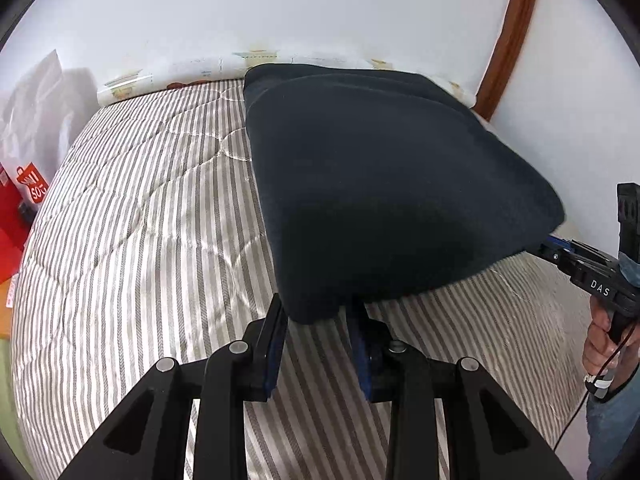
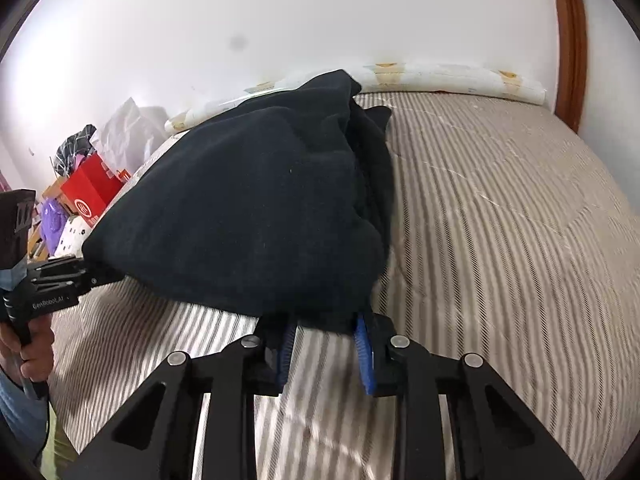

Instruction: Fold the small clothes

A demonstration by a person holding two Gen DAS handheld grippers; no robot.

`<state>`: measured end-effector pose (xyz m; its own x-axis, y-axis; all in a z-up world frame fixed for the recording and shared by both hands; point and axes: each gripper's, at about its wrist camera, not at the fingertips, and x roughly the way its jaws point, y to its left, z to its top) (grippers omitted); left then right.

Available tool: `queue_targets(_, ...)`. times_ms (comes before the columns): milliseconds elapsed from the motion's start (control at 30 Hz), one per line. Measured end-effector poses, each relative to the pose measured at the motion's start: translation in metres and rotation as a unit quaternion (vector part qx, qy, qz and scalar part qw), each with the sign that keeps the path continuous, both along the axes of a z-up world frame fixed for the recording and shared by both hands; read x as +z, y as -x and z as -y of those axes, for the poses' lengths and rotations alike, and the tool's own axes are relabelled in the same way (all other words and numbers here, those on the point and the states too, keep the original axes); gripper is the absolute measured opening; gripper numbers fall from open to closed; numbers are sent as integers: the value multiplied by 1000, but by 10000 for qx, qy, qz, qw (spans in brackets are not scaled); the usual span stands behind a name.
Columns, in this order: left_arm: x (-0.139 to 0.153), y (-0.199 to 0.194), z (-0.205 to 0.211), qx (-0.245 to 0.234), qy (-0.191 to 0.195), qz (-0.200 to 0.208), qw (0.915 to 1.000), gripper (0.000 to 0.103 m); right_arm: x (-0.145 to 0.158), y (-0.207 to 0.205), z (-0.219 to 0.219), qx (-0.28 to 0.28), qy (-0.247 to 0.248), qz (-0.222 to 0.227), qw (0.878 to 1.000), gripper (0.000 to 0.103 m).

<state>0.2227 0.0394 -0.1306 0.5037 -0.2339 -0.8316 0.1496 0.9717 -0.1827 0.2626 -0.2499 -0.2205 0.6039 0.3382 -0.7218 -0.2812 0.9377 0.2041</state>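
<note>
Garment: a dark navy, nearly black, soft fleece-like cloth [image 1: 384, 184], plain, with no print or fastening that shows; which kind of garment it is cannot be told.
Where it is: lifted at its near edge and stretched between the two claws, the far part resting on the bed [image 1: 140, 208] toward 12 o'clock, close to the wall.
Shape: a broad smooth sheet in the left wrist view; in the right wrist view its right side bunches into thick folds and layers.
Left claw [image 1: 316, 312]: narrow, its blue pads closed on the near left corner of the cloth, which hangs down between the fingers.
Right claw [image 2: 326, 328]: narrow, gripping the near right corner, the cloth's hem tucked between its blue pads.
Bed cover: quilted, with grey and cream stripes, bare at 9 o'clock in the left view and at 3 o'clock in the right view.
Left view only: the right claw seen from the side at 3 o'clock, biting the cloth's corner, with the person's right hand [image 1: 600, 340] on its handle and a blue sleeve below.
Right view only: the left claw seen from the side at 9 o'clock, with the left hand [image 2: 32, 344] under it; a red box [image 2: 90, 192] and piled clutter beyond the bed at 9 to 10 o'clock.
Both views: a white wall, a rolled patterned cover [image 2: 440, 76] along the bed's far edge, and a brown wooden frame [image 1: 508, 40] at 1 o'clock.
</note>
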Motion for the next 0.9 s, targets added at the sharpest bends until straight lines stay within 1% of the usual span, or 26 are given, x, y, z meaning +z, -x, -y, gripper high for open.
queue_targets(67,2,8,-4,-2,142,-14,9999,29,7,10,5,-14,-39,61,10000,26)
queue_targets(167,3,11,-7,-15,285,-14,9996,38,16,17,11,31,-284,119,9995,28)
queue_targets(233,3,8,-7,46,292,31,9996,39,19,16,10,-18,-346,162,9993,29)
queue_targets(333,3,0,-7,89,435,6,9990,39,15,7,7,-122,-361,173,9991,31)
queue_targets(433,0,-7,-3,126,345,-9,9993,41,11,1,4,-228,-462,229,9984,31)
queue_targets(467,-1,-8,-2,130,301,-22,9995,41,9,-1,3,-249,-388,218,9987,27)
queue_targets(500,-4,-9,-1,129,265,-61,9995,40,7,-2,2,-275,-283,193,9990,13)
queue_targets(533,-7,-10,-1,132,247,-129,9995,40,4,-4,1,-362,-119,136,9992,8)
queue_targets(567,-10,-10,-1,158,227,-183,9994,39,0,-5,3,-365,-65,58,9993,7)
queue_targets(600,-12,-9,-2,188,206,-201,9994,30,-1,-3,6,-330,-162,67,9993,6)
queue_targets(633,-14,-8,-3,219,179,-210,9994,25,-1,-1,10,-298,-215,82,9993,5)
queue_targets(767,-17,-4,-5,267,299,-260,9989,20,-6,7,15,-208,-87,97,9997,4)
queue_targets(800,-16,-2,-5,276,285,-250,9989,19,-8,8,16,-230,-63,62,9997,1)
queue_targets(833,-15,-1,-4,291,259,-226,9990,19,-10,7,16,-330,57,1,9994,1)
queue_targets(900,-12,3,-1,298,243,-177,9991,19,-12,9,19,-353,3,-40,9994,1)
